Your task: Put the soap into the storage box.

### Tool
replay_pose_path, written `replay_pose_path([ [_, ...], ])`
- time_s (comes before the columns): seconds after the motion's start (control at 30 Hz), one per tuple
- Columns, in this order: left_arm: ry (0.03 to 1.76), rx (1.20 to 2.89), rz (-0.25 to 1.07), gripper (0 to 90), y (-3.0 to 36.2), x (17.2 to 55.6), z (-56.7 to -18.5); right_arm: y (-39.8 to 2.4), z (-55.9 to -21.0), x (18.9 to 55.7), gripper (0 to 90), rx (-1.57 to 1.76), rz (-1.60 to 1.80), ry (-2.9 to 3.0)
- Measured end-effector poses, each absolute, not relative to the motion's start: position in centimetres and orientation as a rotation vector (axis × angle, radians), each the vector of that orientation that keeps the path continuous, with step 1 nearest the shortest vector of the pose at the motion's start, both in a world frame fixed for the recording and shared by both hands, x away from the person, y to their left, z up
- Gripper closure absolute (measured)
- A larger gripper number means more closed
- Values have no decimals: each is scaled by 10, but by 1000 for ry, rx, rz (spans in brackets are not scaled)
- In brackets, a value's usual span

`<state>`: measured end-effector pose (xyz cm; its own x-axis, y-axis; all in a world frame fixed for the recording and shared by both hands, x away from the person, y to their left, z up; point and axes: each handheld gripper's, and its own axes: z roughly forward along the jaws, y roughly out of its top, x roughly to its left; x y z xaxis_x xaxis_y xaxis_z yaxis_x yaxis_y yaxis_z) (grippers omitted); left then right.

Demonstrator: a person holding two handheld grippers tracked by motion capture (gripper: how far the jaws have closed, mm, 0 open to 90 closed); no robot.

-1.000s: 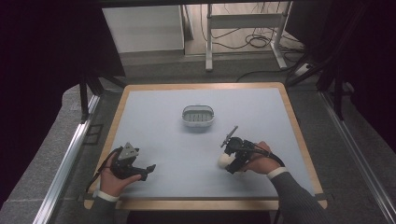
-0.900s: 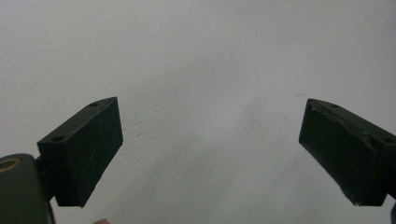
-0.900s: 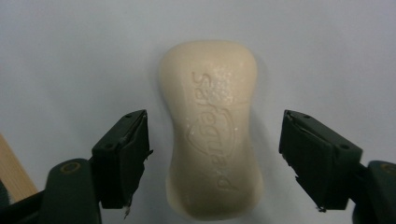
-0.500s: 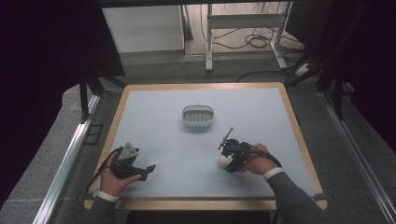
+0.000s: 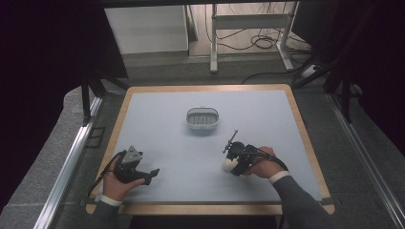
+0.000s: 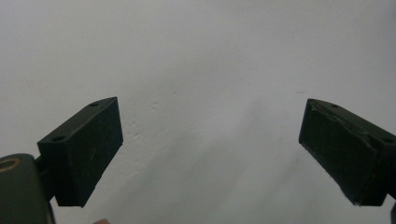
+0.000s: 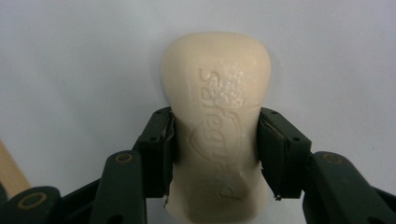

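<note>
— What's changing at the right gripper [image 7: 215, 154]?
— Its jaws have just been closing; now they're clamping the soap bar [image 7: 215, 126] by its long sides, so a lift looks ready.
— Where's the bar lying?
— On the desk [image 5: 157, 119], near the soap dish [image 5: 202, 118], on the person's side, its long axis running along the gripper's reach. The left gripper [image 6: 210, 149] is standing apart, holding nothing.

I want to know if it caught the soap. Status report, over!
Right gripper just closed, fingers clamped on cream soap bar. Left gripper open, empty. White slotted dish ahead, path clear.

Soap bar's [image 7: 215, 126] near end cut off
</note>
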<state>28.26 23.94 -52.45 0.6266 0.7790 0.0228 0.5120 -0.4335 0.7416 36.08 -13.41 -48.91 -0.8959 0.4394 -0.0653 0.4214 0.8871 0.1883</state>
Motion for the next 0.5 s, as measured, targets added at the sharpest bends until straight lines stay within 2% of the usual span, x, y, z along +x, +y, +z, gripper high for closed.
replay_pose_path([
  [0.23, 1004, 2128, 476, 67, 240, 282, -524, -131, -495, 362, 439, 677, 204, 2957],
  [0.3, 1005, 2129, 478, 67, 240, 282, -524, -131, -495, 362, 487, 668, 239, 2952],
  [0.5, 1001, 2139, 474, 67, 239, 283, -525, -130, -494, 364, 493, 674, 225, 2952],
])
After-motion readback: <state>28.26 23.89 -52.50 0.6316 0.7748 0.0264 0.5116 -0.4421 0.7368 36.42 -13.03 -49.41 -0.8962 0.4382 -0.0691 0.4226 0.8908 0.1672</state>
